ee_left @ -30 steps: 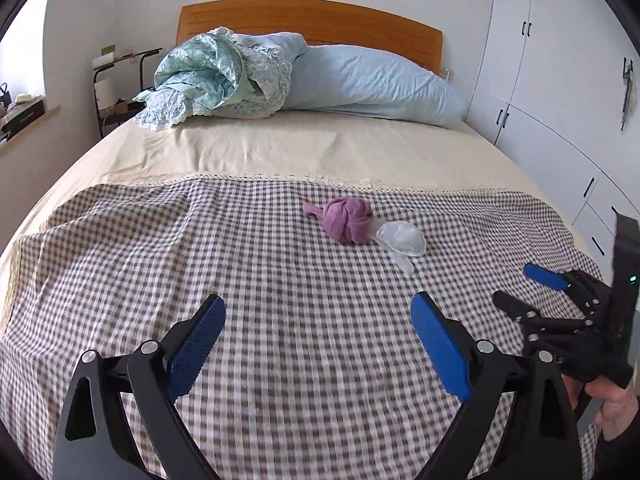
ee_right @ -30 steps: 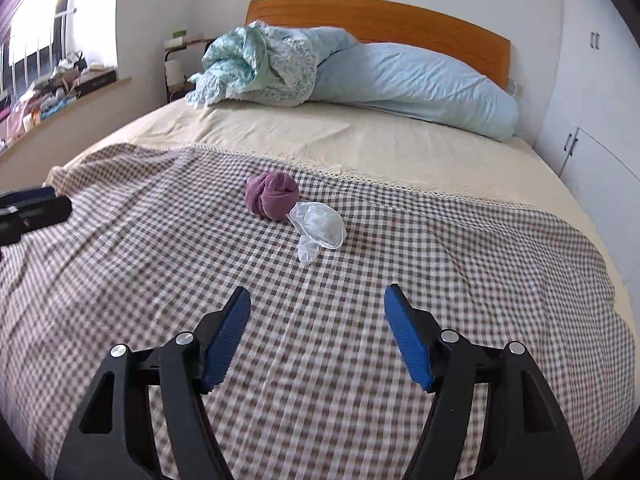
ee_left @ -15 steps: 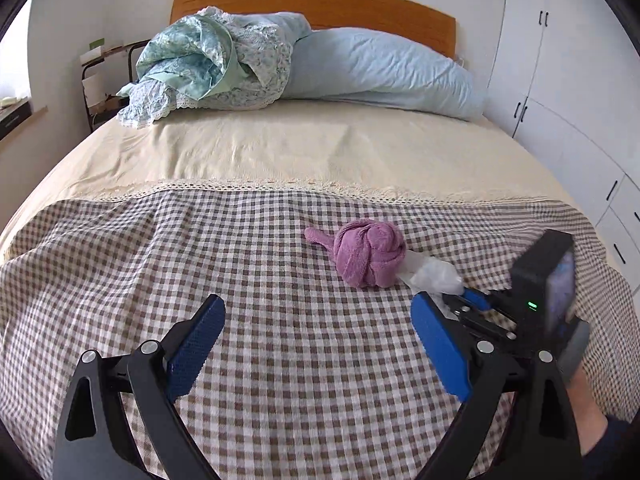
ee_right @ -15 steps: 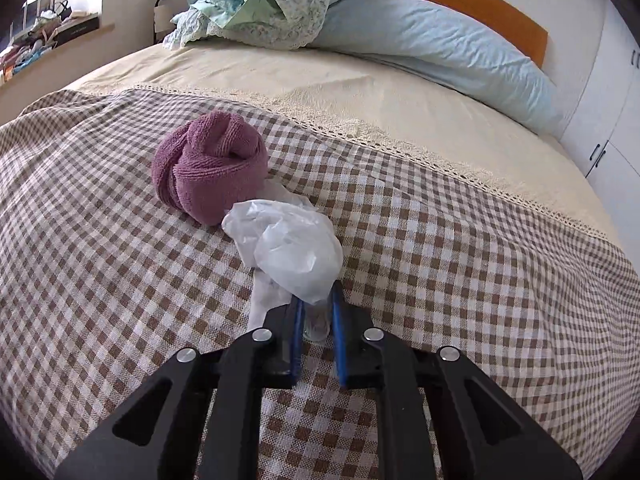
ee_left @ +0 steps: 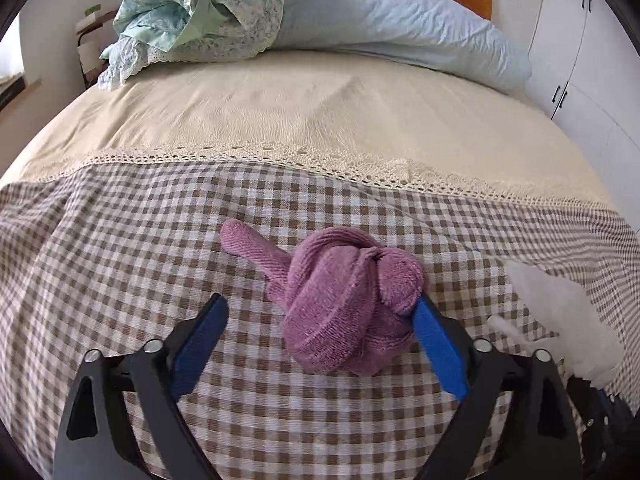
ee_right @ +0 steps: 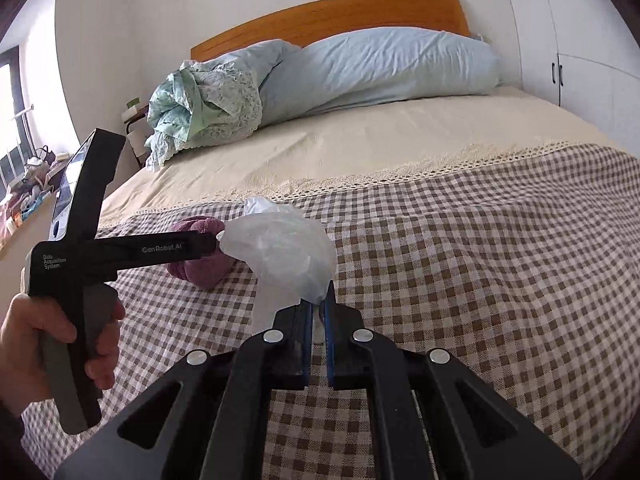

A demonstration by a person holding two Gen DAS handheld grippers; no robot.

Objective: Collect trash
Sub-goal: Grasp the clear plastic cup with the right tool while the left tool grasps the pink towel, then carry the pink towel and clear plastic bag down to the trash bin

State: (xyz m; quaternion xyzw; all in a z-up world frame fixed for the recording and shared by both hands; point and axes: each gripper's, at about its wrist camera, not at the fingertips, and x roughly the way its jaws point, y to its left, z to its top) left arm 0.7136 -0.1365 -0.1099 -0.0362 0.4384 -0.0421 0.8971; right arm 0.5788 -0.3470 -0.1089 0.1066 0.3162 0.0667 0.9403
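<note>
Right gripper (ee_right: pixel 318 312) pressed together on the lower tail of one crumpled clear plastic bag (ee_right: pixel 286 248), thin, glossy and translucent, held bunched just above the blue pads and lifted off the checked blanket (ee_right: pixel 460 280). Same bag in the left wrist view as a pale blurred shape (ee_left: pixel 560 320) toward the blanket's right edge, just right of the left gripper's right finger.

Left gripper (ee_left: pixel 320 332) spread but closing, jaws either side of one knotted purple towel (ee_left: pixel 348 300); right blue pad touching or nearly touching the towel's right side, left pad well clear of it with bare blanket between. Towel a soft, ribbed terry ball with one stubby tail sticking out to the upper left, lying on the blanket about midway across the bed, near the lace-edged border of the cream sheet (ee_left: pixel 300 112).

Blanket woven in small brown-and-white checks, slightly rumpled. One long pale blue pillow (ee_left: pixel 400 20) along the head edge, smooth and creased. One bundle of mint-green floral cloth (ee_left: pixel 192 12) with lace trim heaped at the head's left corner. One curved wooden headboard (ee_right: pixel 328 20) behind. Hand (ee_right: pixel 36 352) wrapped around the left gripper's black handle, seen from the right wrist.
</note>
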